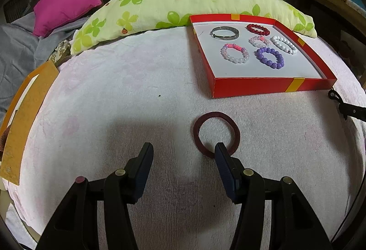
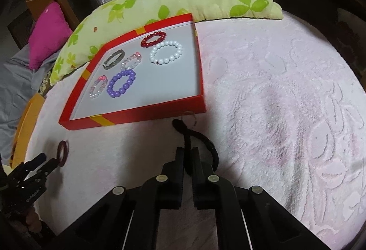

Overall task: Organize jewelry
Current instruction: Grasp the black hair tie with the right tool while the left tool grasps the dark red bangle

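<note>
Right gripper [image 2: 188, 154] clamped on black cord [image 2: 189, 133] just in front of red tray [image 2: 137, 116]. Left gripper [image 1: 183, 151] jaws apart over maroon hair tie [image 1: 216, 133], also in front of tray.

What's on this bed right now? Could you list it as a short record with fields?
surface: pink towel
tray: red box, holding six bracelets
in tray: purple bracelet, white bracelet, red bracelet, metal bangle, two pink-and-clear ones
outside tray: maroon hair tie, flat on the towel
left tool: open, one finger overlapping the hair tie's rim
right tool: shut on black cord
behind: floral pillow
</note>
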Demonstrator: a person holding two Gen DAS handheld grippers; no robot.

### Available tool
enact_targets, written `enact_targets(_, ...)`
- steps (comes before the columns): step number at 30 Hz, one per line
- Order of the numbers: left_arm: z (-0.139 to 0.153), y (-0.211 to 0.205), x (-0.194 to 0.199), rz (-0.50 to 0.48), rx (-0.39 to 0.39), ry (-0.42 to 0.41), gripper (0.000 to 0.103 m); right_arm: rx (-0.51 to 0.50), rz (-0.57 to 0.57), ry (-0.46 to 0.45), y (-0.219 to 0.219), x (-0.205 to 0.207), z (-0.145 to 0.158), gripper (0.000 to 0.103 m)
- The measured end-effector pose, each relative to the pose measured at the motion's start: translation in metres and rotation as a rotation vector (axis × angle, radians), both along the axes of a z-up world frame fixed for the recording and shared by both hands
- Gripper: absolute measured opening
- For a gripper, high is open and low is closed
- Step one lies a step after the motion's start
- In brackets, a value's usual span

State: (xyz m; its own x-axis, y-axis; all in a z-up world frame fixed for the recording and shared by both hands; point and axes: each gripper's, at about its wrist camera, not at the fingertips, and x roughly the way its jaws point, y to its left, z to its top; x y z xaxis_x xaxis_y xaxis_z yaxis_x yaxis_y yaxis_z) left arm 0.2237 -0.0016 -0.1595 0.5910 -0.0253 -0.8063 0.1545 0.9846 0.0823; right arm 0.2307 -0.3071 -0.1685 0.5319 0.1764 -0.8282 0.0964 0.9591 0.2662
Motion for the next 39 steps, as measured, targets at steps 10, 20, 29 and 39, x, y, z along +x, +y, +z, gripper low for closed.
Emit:
enact_targets(10,0.001,0.003,0.003,-0.003,-0.066,0.007,0.064,0.066,0.044,0.018,0.014,-0.004,-0.002,0.007)
enact_targets(20,-0.007,-0.003,0.014,0.009,-0.085,0.013,0.065,0.075,0.062,0.033,0.020,-0.004,-0.004,0.007)
enact_targets(29,-0.010,-0.007,0.013,-0.023,-0.098,0.008,0.059,0.065,0.066,0.035,0.023,-0.004,-0.004,0.007)
enact_targets(39,-0.010,-0.004,0.014,-0.029,-0.117,0.018,0.029,0.065,0.067,0.033,0.024,-0.005,-0.004,0.007)
